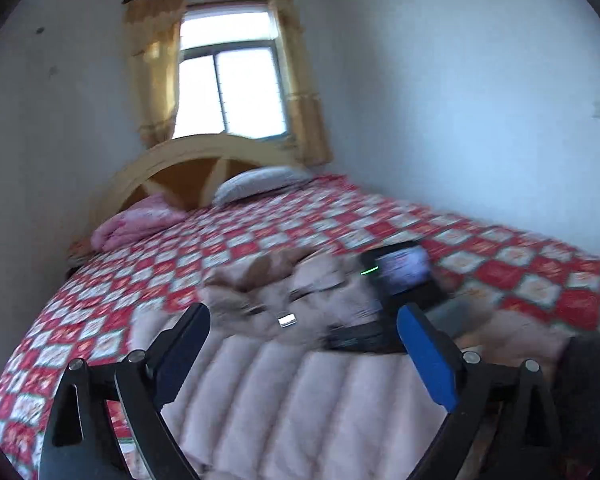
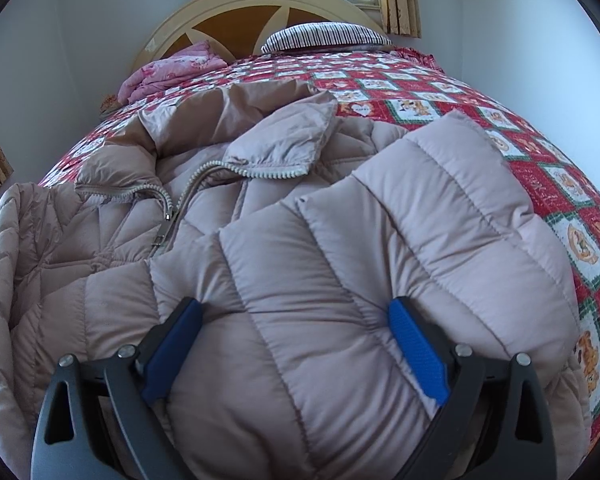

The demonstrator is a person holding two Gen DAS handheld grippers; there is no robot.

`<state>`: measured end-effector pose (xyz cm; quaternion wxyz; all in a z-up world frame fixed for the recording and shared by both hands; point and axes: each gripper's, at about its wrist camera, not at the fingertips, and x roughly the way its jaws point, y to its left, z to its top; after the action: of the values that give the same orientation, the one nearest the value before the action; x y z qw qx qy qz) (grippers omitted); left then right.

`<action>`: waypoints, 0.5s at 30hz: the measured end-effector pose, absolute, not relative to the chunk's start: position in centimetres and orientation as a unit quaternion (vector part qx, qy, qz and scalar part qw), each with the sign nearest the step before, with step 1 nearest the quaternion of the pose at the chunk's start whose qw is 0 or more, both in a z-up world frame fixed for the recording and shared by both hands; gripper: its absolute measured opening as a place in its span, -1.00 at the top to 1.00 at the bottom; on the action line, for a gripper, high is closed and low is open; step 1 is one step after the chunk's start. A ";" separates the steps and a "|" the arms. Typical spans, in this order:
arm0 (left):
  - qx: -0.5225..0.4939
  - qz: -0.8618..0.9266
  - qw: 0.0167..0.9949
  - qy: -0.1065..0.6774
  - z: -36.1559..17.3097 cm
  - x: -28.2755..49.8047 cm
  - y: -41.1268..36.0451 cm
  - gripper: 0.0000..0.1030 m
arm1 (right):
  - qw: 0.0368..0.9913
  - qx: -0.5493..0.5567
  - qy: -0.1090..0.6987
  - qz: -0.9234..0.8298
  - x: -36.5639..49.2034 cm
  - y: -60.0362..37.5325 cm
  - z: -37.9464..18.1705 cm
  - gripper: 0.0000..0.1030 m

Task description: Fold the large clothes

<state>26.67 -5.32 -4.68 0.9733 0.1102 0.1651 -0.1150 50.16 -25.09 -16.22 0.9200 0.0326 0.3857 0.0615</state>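
The jacket (image 2: 228,240) is spread on the bed (image 2: 540,168), collar away; both right tongs (image 2: 296,312) and left tongs (image 1: 304,320) are held spread, the right nearer, straddling a folded sleeve (image 2: 380,240).

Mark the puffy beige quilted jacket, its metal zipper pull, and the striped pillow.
Puffy beige quilted jacket (image 2: 340,240), right wrist view: folded-over sleeve panel.
Metal zipper pull (image 2: 162,232), right wrist view: dangling tab.
Striped pillow (image 2: 324,36), right wrist view: top face.
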 end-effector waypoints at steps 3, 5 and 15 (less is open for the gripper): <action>0.116 -0.040 0.961 0.248 -9.2 32.1 -3.0 -0.85 | 0.920 0.041 0.383 0.071 50.1 -25.3 -16.2 -0.93; 0.115 -0.019 0.943 0.311 -12.2 35.0 -2.4 -0.85 | 0.919 0.054 0.380 0.084 50.0 -25.5 -16.1 -0.95; 0.091 -0.027 0.933 0.347 -15.1 38.2 -4.2 -0.85 | 0.929 0.186 0.312 0.068 44.2 -31.4 -7.5 -0.90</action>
<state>38.18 -4.16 -15.11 0.9330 0.0906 0.3474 -0.0269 44.23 -31.39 -7.47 0.9295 0.1856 0.3115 0.0677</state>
